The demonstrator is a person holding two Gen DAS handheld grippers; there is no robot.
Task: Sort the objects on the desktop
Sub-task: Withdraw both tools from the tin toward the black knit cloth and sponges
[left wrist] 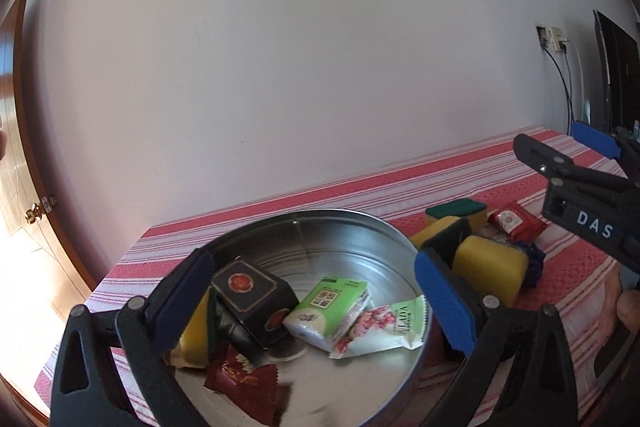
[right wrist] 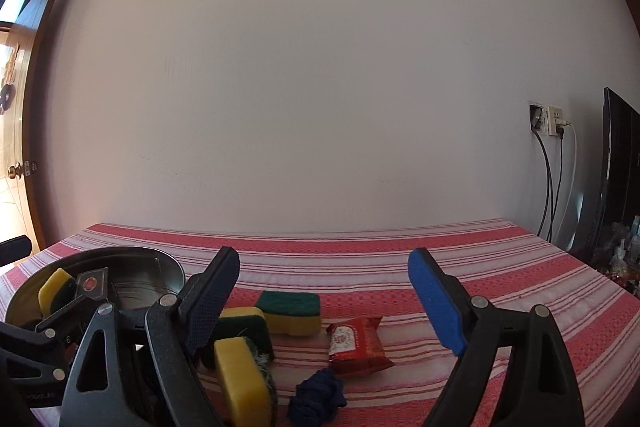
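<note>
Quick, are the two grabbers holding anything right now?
Left gripper: jaws open, holding nothing.
Right gripper: jaws open, holding nothing.

A plain white wall (right wrist: 320, 87) is standing behind the table. A wall socket (right wrist: 549, 121) is feeding dangling cables (right wrist: 554, 183), a dark monitor (right wrist: 620, 171) is sitting right, and a wooden door (left wrist: 18, 107) is hanging left.

The left tongs (left wrist: 316, 291) hide part of the yellow sponge (left wrist: 195, 337) in the metal tin (left wrist: 352, 223).
</note>
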